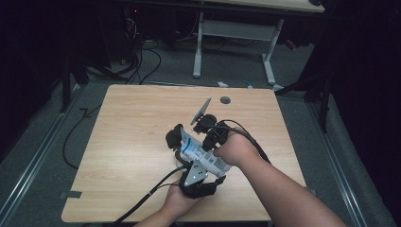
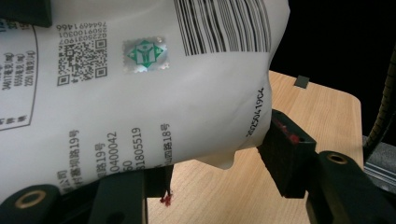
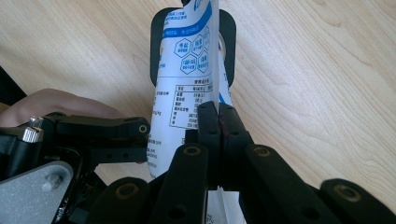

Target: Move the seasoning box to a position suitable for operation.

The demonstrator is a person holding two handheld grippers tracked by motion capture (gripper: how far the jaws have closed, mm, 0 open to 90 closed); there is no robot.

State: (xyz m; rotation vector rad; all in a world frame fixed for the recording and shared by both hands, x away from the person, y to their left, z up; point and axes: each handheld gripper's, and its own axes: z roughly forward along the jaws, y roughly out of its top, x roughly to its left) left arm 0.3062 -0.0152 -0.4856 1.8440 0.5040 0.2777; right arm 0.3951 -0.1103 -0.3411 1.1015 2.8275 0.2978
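Holding the white printed pouch (image 1: 201,153) above the wooden table (image 1: 127,142), your left gripper (image 1: 182,142) clamps its body; your right gripper (image 3: 218,114), at three o'clock, pinches its edge seal; opening it seemingly remains.

My left gripper (image 1: 176,140) and right gripper (image 1: 208,124) are both black, built from flat jointed links with brass-coloured pivot bushings. My fingers (image 3: 208,122) are blocky black pads; the left ones carry small red marks (image 2: 165,199). A grey three-cornered plate (image 1: 195,173) with small screws tops each gripper. A black cable (image 1: 142,201) trails from each. My forearms are bare, no sleeves.
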